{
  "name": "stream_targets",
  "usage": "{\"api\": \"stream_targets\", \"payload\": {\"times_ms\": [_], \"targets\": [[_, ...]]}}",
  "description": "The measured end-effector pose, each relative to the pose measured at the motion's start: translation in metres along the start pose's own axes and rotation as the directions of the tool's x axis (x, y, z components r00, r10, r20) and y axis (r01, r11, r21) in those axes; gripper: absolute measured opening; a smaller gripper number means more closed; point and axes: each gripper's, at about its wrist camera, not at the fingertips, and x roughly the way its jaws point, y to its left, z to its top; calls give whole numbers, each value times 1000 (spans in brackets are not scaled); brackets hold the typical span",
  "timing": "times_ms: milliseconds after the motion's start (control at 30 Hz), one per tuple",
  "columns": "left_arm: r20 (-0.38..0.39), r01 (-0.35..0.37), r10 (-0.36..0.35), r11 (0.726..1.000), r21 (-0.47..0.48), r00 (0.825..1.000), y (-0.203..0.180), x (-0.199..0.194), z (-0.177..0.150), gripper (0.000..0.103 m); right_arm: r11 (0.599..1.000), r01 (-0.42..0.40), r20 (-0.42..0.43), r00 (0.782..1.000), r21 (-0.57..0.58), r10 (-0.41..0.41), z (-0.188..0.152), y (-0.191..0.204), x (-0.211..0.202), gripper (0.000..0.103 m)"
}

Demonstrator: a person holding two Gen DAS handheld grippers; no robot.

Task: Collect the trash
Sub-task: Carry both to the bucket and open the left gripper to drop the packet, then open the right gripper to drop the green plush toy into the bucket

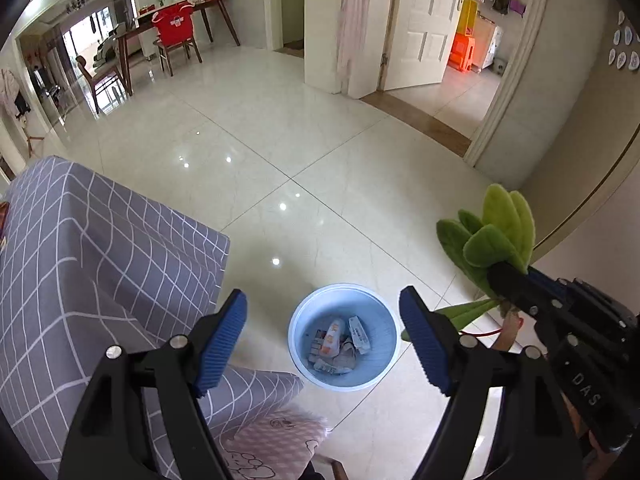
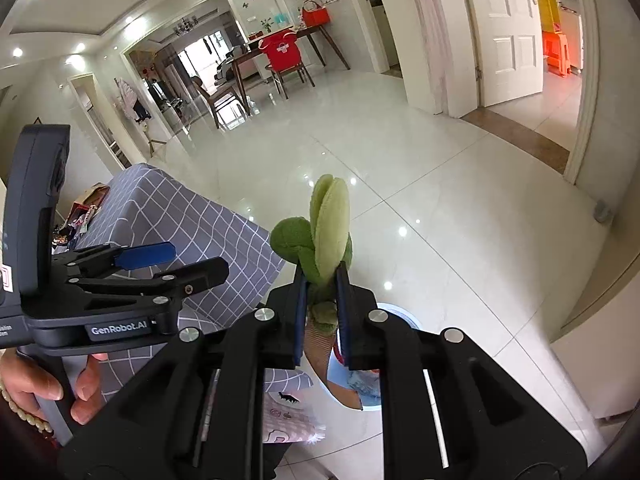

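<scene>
While clamped: fuzzy leafy plush toy (image 2: 326,236)

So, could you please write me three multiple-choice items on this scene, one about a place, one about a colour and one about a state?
1. Where does the round pale blue plastic bin stand?
A. on the tiled floor
B. on the dining table
C. on the grey checked cloth

2. What colour are the leaves of the plush plant toy?
A. red
B. green
C. purple

3. What is the state of the right gripper?
A. open and empty
B. out of view
C. shut on the plush plant toy

Answers: 1 A, the bin rests on the white tiles beside the cloth; 2 B, the leaves are light and dark green; 3 C, both fingers press the toy's stem.
</scene>
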Motion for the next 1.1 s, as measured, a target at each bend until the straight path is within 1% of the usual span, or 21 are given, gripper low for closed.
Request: {"api": "stream_targets", "payload": {"times_ms": [100, 367, 467, 500, 533, 567, 600, 933, 1100], "targets": [[7, -13, 13, 1000, 0, 1000, 5, -2, 1, 77, 1000, -5, -3, 1000, -3, 5, 0, 0, 3, 14], [22, -20, 21, 999, -28, 1000, 18, -7, -3, 77, 1000, -11, -8, 1000, -4, 11, 2, 3, 9, 14], [34, -30, 31, 999, -38, 999, 21, -8, -2, 77, 1000, -11, -5, 1000, -5, 11, 4, 5, 13, 17], [38, -34, 35, 998, -43, 999, 22, -9, -3, 77, 1000, -7, 3, 1000, -2, 7, 5, 5, 14, 19], [42, -39, 41, 998, -51, 998, 24, -11, -2, 77, 1000, -7, 7, 1000, 1, 7, 6, 5, 15, 25], [45, -46, 48, 997, -58, 998, 27, -12, -2, 77, 1000, 2, 16, 1000, 10, -3, 7, 5, 17, 47], [46, -50, 53, 997, -60, 998, 28, -13, -2, 77, 1000, 16, 28, 999, 14, -17, 7, 5, 16, 64], [79, -68, 73, 996, -57, 994, 40, -34, -1, 77, 1000, 10, 17, 1000, 7, -10, 10, 18, 16, 65], [99, -70, 76, 995, -72, 992, 50, -51, -5, 77, 1000, -10, 21, 1000, -14, 10, 12, 36, 8, 65]]}}
